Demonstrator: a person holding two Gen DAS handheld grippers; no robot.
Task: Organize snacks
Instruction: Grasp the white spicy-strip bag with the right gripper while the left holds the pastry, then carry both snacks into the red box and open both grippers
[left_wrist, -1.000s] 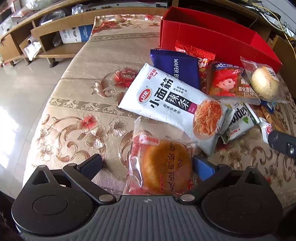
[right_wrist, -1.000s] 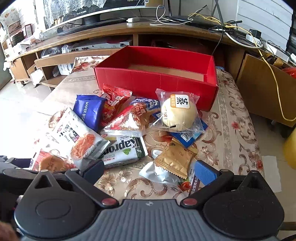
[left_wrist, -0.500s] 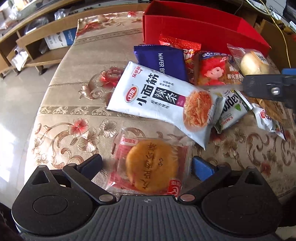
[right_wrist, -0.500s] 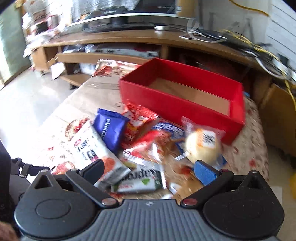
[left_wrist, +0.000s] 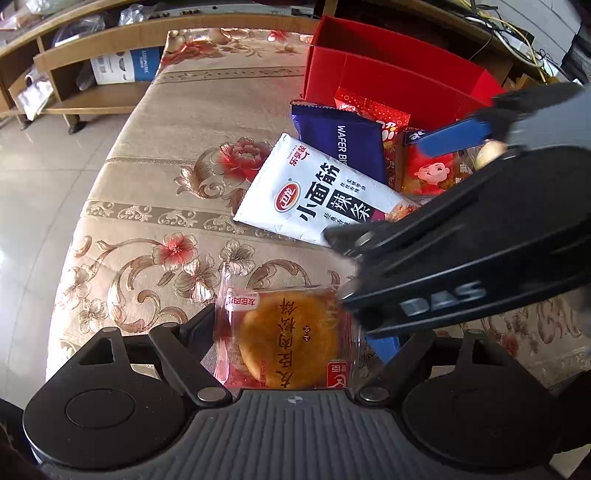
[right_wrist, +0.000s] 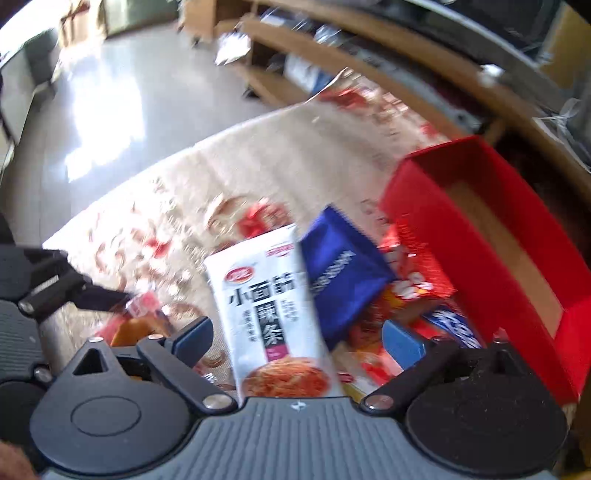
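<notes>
My left gripper (left_wrist: 295, 339) is open with its jaws on either side of a round golden cake in a clear red wrapper (left_wrist: 288, 336), which lies on the tablecloth. My right gripper (right_wrist: 297, 336) is open above a white spicy-strip packet (right_wrist: 273, 310), its jaws either side of it; that packet also shows in the left wrist view (left_wrist: 317, 195). The right gripper's body (left_wrist: 472, 258) reaches across the left wrist view from the right. A blue wafer packet (right_wrist: 340, 273) and a red box (right_wrist: 498, 236) lie beyond. The right wrist view is blurred.
Red and orange snack packets (left_wrist: 424, 166) lie between the wafer packet (left_wrist: 343, 140) and the red box (left_wrist: 391, 81). The flowered tablecloth (left_wrist: 177, 184) drops off at the left to a tiled floor. Wooden shelves (left_wrist: 92, 66) stand behind.
The right gripper has swung left, from over the right-hand pile to over the white packet, crossing the left view. The left gripper has edged forward around the cake.
</notes>
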